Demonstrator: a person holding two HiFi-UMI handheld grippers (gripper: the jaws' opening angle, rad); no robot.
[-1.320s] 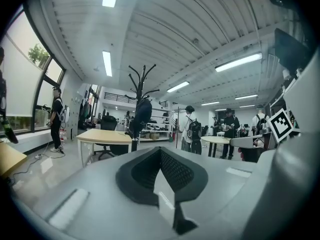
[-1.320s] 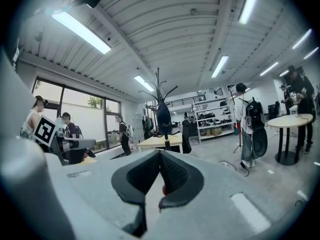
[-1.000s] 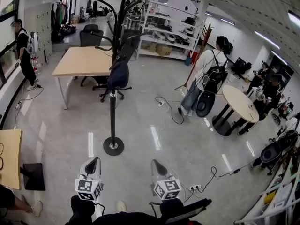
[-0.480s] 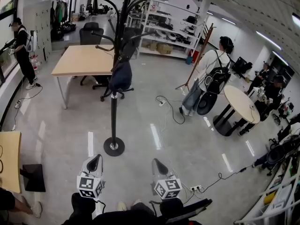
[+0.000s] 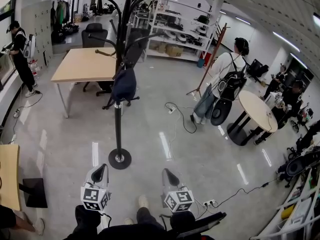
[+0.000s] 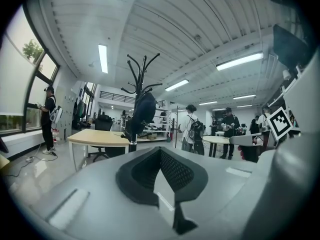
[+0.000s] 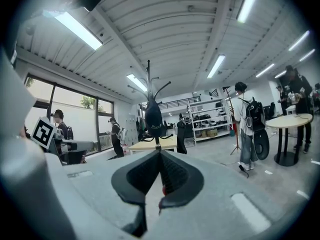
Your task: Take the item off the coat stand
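Observation:
A black coat stand (image 5: 118, 115) rises from a round base on the grey floor, straight ahead of me. A dark blue bag (image 5: 124, 84) hangs from one of its hooks at mid height. Low in the head view, both grippers are held level and point toward the stand, well short of it. My left gripper (image 5: 102, 169) is shut and holds nothing; so is my right gripper (image 5: 165, 173). In the left gripper view the bag (image 6: 141, 115) shows above the shut left gripper (image 6: 160, 150). In the right gripper view the bag (image 7: 153, 118) hangs right over the shut right gripper (image 7: 160, 151).
A wooden table (image 5: 82, 64) and an office chair stand behind the coat stand. A person with a backpack (image 5: 220, 79) stands at the right beside a round table (image 5: 257, 109). Cables (image 5: 180, 116) and a power strip (image 5: 207, 201) lie on the floor. Another person (image 5: 20, 49) stands at the left window.
The coat stand has shifted slightly left and nearer in the head view as I step toward it. A foot now shows between the grippers. Both grippers stay shut.

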